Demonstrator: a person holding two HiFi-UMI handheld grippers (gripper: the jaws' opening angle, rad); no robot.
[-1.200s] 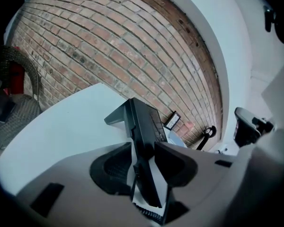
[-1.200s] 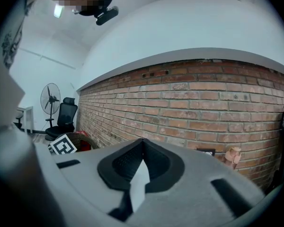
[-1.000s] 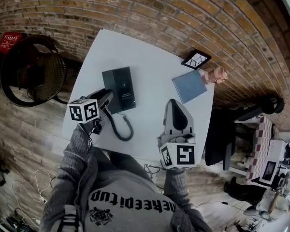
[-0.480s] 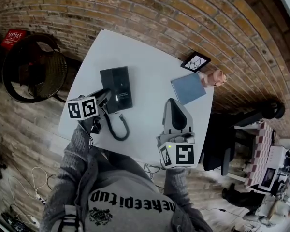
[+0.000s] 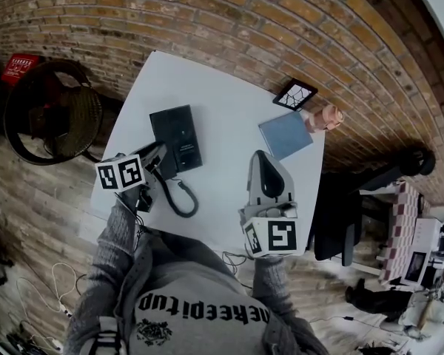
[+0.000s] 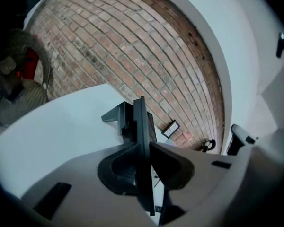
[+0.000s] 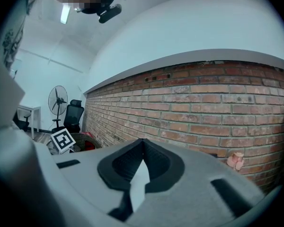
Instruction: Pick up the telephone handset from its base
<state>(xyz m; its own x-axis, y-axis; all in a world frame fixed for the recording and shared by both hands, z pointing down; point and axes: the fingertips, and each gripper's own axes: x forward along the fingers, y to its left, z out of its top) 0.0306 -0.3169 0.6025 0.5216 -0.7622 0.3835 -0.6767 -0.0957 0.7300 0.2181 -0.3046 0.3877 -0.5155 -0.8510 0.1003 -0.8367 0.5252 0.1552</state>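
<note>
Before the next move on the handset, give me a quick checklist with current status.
1. Left claw shut on the handset: ok.
2. Handset clear of the telephone base: cannot tell. In the head view it sits at the base's left edge, and its height is unclear.
3. Cord slack, looping on the table: ok.
4. Right claw shut and empty, held apart from the phone: ok.
5. Blue notebook well to the right of the base and out of the way: ok.
</note>
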